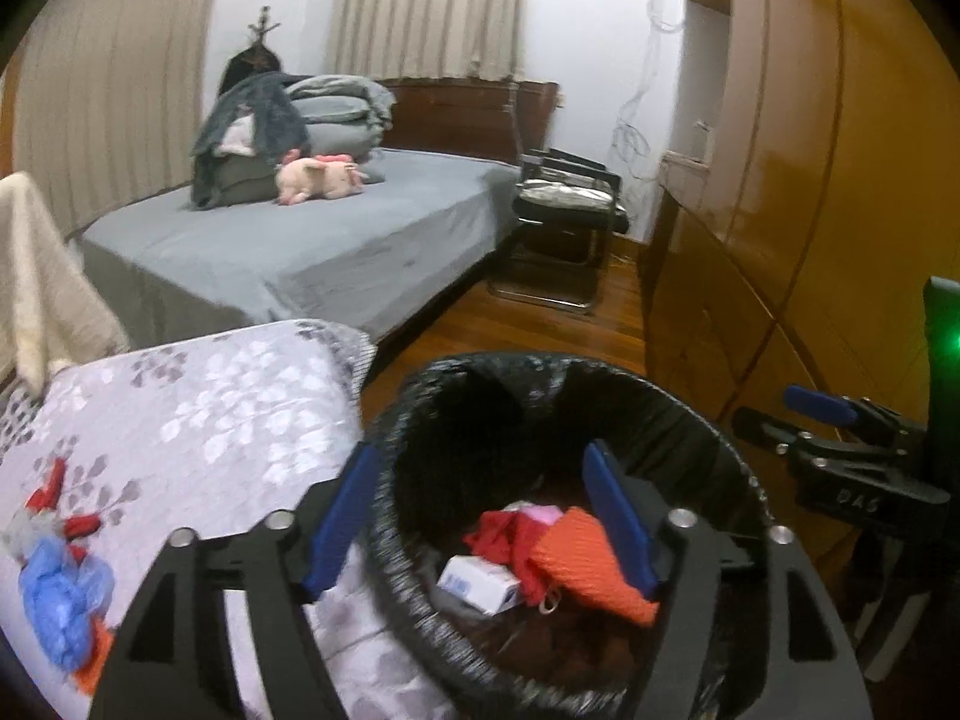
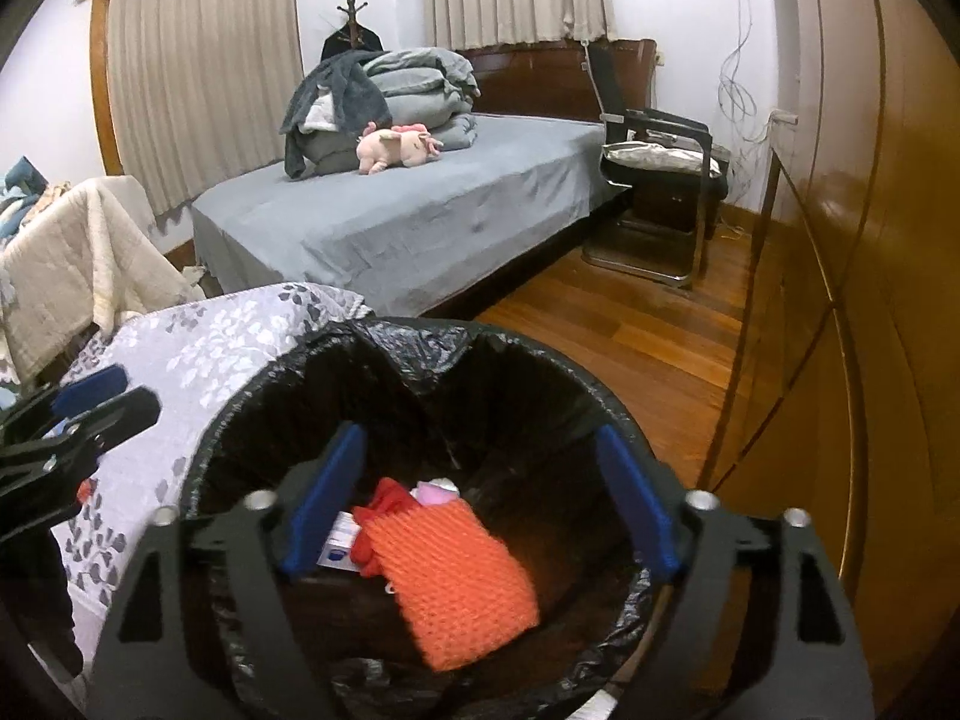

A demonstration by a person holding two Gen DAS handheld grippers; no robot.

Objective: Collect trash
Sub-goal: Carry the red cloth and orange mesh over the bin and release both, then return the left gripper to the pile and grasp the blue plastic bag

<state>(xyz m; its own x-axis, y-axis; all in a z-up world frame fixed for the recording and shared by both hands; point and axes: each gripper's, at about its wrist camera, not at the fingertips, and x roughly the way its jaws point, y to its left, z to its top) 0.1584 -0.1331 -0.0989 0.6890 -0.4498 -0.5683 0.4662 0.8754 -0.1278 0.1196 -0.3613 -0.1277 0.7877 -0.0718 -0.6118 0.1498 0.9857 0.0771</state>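
1. I am seeing the trash bin (image 2: 252,414) wearing a glossy black liner.
2. Inside it, an orange knitted piece (image 2: 453,585) is lying beside a red scrap (image 2: 390,495), a pale pink bit (image 2: 435,491) and a white box with blue print (image 1: 477,585).
3. My right gripper (image 2: 480,501) is showing blue pads (image 2: 327,498) on a black frame; my left gripper (image 1: 480,519) is showing the same colours.
4. The cushion cover (image 1: 198,414) is showing lilac-grey with white and grey leaf sprigs.
5. On it, a crumpled blue wrapper (image 1: 63,606) and a red-and-white wrapper (image 1: 51,510) are lying.
6. The bed sheet (image 2: 420,216) is looking plain grey-blue, the plush pig (image 2: 396,147) pink.
7. The floor (image 2: 630,330) and wardrobe (image 2: 870,300) are glowing reddish-brown and golden-brown; the curtains (image 2: 204,72) are hanging beige.
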